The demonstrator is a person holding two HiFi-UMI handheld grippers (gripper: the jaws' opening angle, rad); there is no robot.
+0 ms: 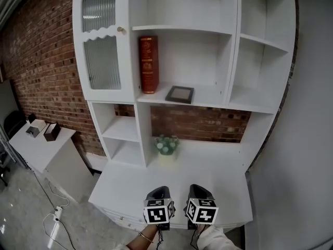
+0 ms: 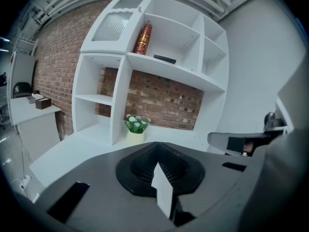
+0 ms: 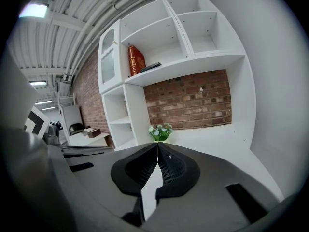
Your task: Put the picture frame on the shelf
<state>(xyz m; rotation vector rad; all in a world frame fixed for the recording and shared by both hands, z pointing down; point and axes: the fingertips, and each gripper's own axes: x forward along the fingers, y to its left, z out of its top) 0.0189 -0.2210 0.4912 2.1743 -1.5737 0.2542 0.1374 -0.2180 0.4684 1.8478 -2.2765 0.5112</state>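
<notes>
- Brick wall [image 1: 47, 72] backs a white shelf unit [image 1: 218, 95] that rises from a white desk top [image 1: 130, 181].
- The picture frame [image 1: 180, 94] lies flat on the middle shelf, at 3 o'clock of the upright red book [image 1: 148, 64], well apart from both grippers.
- Placing looks finished. The next move probably calls only for keeping clear, or for standing the frame upright if that is wanted.
- The left gripper [image 1: 159, 191] and right gripper [image 1: 201, 189] hover side by side at 6 o'clock, each with its jaws pressed together on nothing.
</notes>
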